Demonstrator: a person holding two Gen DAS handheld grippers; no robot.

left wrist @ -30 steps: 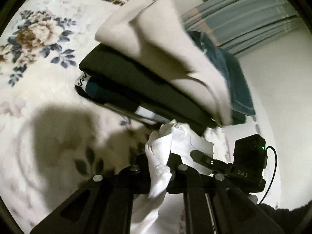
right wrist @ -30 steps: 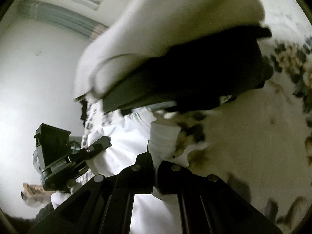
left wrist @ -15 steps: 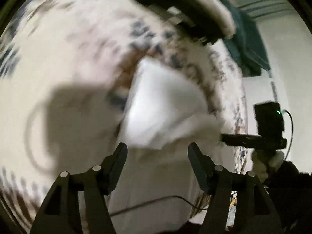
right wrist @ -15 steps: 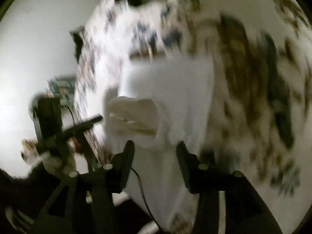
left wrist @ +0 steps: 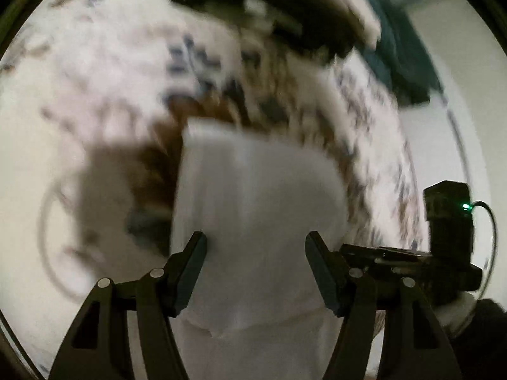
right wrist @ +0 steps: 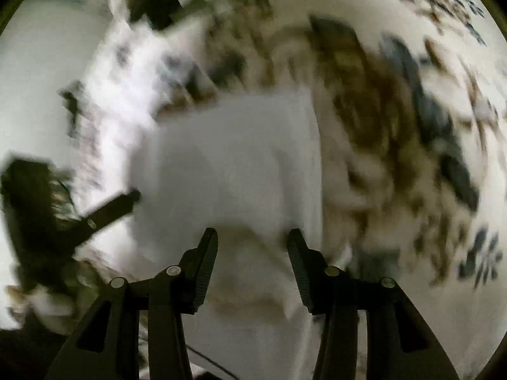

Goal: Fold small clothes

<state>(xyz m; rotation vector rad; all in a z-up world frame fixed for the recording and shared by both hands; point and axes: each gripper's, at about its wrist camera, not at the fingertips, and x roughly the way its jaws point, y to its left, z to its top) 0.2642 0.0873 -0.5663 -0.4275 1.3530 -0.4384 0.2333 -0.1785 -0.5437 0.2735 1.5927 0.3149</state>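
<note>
A white garment [left wrist: 253,190] lies folded over on the floral bedspread [left wrist: 95,79], blurred by motion. My left gripper [left wrist: 256,243] hangs open over its near part, fingers apart, nothing pinched. The right wrist view shows the same white garment [right wrist: 234,158] with my right gripper [right wrist: 252,240] open above its near edge, pads clear of the cloth. The right gripper's body [left wrist: 443,247] shows at the right of the left wrist view. The left gripper's body [right wrist: 63,215] shows at the left of the right wrist view.
A stack of folded clothes [left wrist: 285,15], dark with a pale piece on top, sits farther back on the bed. Teal cloth [left wrist: 402,57] lies beyond it near the wall. The bed's edge runs along the right of the left wrist view. A gloved hand [left wrist: 459,313] holds the right gripper.
Both grippers were shut on the white garment a second ago and have let go. They moved back from the clothes stack and tilted down; the garment now lies flat on the bedspread.
</note>
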